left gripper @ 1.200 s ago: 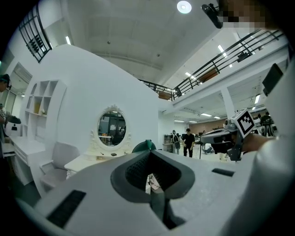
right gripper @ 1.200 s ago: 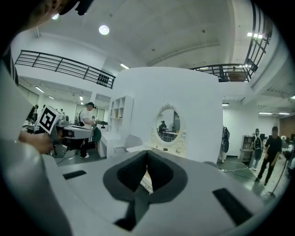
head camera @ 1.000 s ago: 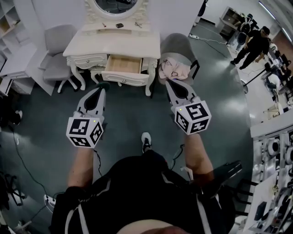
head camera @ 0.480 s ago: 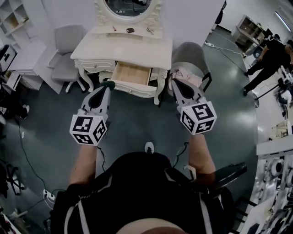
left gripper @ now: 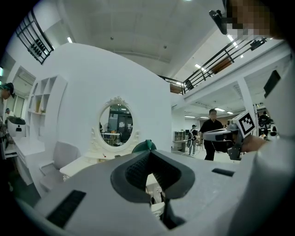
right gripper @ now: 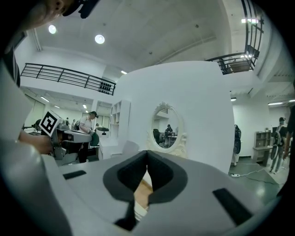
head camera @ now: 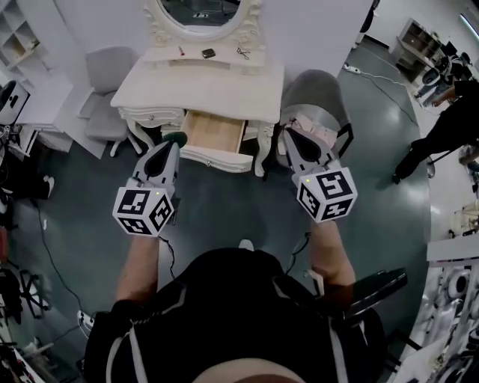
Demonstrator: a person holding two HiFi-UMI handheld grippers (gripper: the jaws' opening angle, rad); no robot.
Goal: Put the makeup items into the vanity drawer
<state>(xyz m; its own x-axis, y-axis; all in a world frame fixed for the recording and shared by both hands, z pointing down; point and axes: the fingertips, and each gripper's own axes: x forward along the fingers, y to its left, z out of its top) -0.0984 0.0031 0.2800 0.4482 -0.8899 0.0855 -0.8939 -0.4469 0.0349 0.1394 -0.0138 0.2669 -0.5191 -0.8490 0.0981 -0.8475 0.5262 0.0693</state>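
Observation:
The white vanity [head camera: 202,84] stands ahead with its wooden drawer [head camera: 215,132] pulled open and bare inside. Three small makeup items lie on the back of its top: a red stick [head camera: 180,51], a black case [head camera: 208,53] and a dark tool [head camera: 243,52]. My left gripper [head camera: 173,141] hovers over the floor just short of the drawer's left front, shut on a dark green item [left gripper: 144,146] that pokes out past its tips. My right gripper [head camera: 289,136] hangs to the right of the drawer, shut and holding nothing. In the right gripper view the drawer wood [right gripper: 142,189] shows below the jaws [right gripper: 147,153].
A grey chair [head camera: 323,90] draped with a pink cloth [head camera: 313,126] stands right of the vanity. Another grey chair [head camera: 101,78] is at its left. An oval mirror [head camera: 200,9] tops the vanity. A person in black [head camera: 447,135] stands at the right; cables run over the floor at the left.
The vanity and its open drawer have come nearer and shifted slightly right in the head view. Both grippers keep their pose and stay shut. The person at the right has moved.

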